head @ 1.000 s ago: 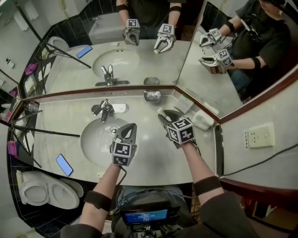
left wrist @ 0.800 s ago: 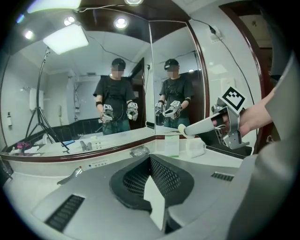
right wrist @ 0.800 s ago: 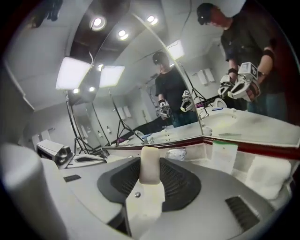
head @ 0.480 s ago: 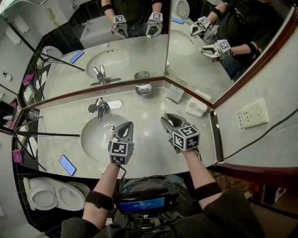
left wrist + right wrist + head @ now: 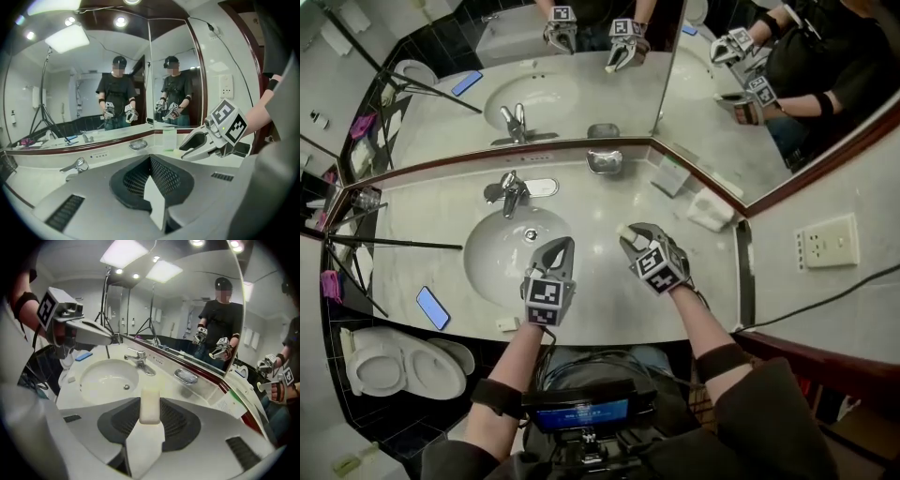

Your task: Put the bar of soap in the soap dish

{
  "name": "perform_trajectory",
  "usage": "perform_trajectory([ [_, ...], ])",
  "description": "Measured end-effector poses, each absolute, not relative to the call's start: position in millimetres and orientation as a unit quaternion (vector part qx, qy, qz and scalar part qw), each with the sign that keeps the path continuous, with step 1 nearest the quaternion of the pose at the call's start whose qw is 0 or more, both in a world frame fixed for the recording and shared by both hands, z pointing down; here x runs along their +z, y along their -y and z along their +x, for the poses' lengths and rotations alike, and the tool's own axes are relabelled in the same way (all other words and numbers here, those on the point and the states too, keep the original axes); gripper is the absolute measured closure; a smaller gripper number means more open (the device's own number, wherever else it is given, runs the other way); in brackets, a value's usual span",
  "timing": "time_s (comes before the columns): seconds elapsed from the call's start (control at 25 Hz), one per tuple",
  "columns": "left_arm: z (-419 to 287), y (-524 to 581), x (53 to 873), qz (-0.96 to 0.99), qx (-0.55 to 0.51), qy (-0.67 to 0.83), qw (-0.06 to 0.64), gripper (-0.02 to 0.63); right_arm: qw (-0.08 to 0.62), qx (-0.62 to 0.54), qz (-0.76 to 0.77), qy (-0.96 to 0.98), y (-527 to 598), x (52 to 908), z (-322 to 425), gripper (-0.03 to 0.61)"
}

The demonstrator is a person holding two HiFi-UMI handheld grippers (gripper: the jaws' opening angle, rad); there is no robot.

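**Soap gripped in our right tongs, above the bench**

Our right tongs [image 5: 630,236] are clenched on the pale bar of soap [image 5: 150,406]. It stands upright between the pads, over the bench [image 5: 431,220] and just right of the basin [image 5: 492,267]. Our left tongs [image 5: 557,249] are clenched on nothing and hover at the basin's near right edge. The metal soap dish [image 5: 605,161] sits well apart from the soap, at the back of the bench against the mirror [image 5: 581,84], right of the faucet [image 5: 510,195].
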State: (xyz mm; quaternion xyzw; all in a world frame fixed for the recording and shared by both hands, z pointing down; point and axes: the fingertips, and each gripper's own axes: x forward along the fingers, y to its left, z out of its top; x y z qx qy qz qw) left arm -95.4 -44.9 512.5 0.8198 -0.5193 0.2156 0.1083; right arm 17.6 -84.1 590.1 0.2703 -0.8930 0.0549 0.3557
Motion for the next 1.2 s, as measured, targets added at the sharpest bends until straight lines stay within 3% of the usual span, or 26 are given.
perform_trajectory([
  [0.6, -117, 40, 539, 0.803, 0.216, 0.537, 0.139, 0.612, 0.502, 0.002, 0.136, 0.854, 74, 704, -37, 0.434],
  [1.2, -133, 40, 547, 0.793, 0.213, 0.551, 0.151, 0.612, 0.533, 0.007, 0.127, 0.836, 78, 735, -41, 0.411],
])
